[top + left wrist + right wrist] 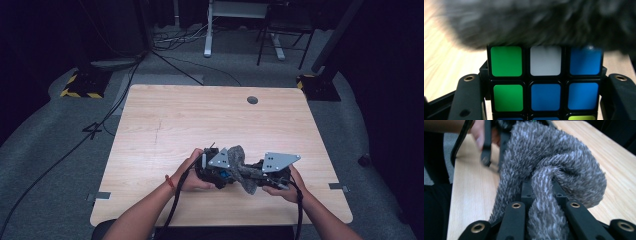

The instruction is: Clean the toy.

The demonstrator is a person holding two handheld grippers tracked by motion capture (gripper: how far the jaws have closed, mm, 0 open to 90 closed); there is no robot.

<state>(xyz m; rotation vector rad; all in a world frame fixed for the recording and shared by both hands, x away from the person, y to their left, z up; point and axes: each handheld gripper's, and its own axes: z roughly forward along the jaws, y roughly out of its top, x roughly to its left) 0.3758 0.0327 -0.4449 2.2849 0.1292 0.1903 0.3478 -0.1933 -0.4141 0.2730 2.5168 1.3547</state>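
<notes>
A puzzle cube [545,82] with green, white, blue and yellow-green stickers sits between the jaws of my left gripper [544,78], which is shut on its sides. In the high view the left gripper [218,172] is near the table's front edge, with a bit of the cube [225,175] showing blue. My right gripper [545,205] is shut on a fuzzy grey cloth [554,165], bunched between its jaws. The cloth [243,170] lies against the cube's far side and covers its top edge as a grey blur [536,22]. The right gripper [256,173] faces the left one.
The light wooden table [200,115] has a round cable hole [252,100] near its back edge. Both forearms come in over the front edge. Cables, stand bases and desk legs stand on the grey floor behind the table.
</notes>
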